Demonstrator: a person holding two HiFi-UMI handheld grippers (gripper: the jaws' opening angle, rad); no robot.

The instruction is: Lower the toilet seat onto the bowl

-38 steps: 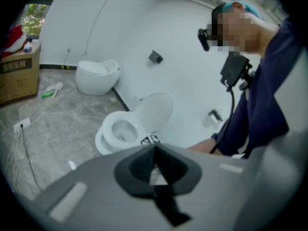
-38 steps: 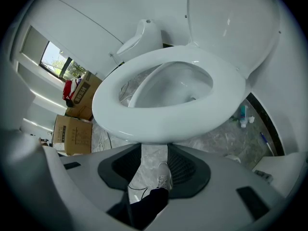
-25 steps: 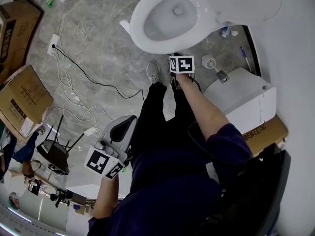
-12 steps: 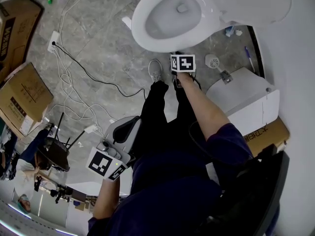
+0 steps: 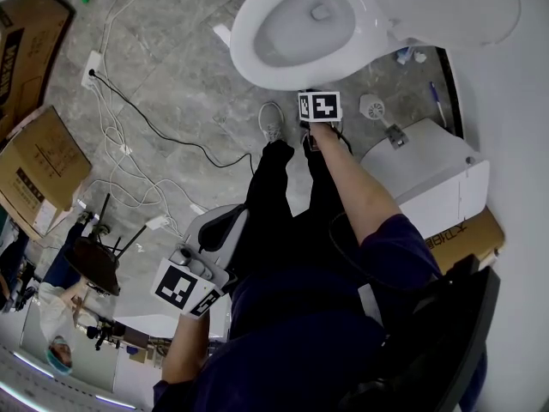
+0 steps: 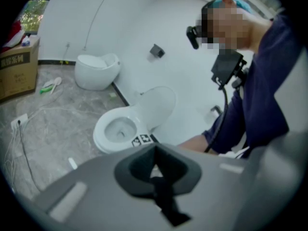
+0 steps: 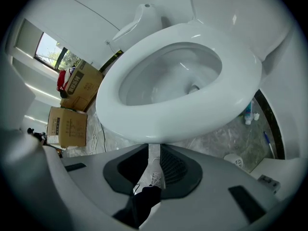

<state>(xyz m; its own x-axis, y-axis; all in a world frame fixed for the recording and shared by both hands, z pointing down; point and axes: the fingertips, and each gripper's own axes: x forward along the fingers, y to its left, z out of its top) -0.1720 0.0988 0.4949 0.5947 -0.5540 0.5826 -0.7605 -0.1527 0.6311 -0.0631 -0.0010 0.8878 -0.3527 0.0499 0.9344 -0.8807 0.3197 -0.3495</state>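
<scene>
The white toilet (image 5: 300, 28) stands at the top of the head view, its seat ring (image 7: 178, 109) lying flat on the bowl and the lid (image 6: 159, 105) upright behind it. My right gripper (image 5: 314, 94) is just in front of the bowl's front edge, a little below the rim. Its jaws are closing with a narrow gap between them; only the floor and a shoe show through that gap. My left gripper (image 5: 219, 226) hangs low by the person's left hip, far from the toilet, its pads (image 6: 144, 170) meeting with nothing in them.
Cardboard boxes (image 5: 39, 174) and loose cables (image 5: 129, 127) lie on the grey floor at left. A white fixture (image 5: 420, 174) stands close at right, with a small drain fitting (image 5: 371, 108) beside the bowl. The person's legs and shoe (image 5: 269, 124) are right before the toilet.
The view has drifted slightly, with the toilet sitting a touch higher in frame. Both grippers keep their places.
</scene>
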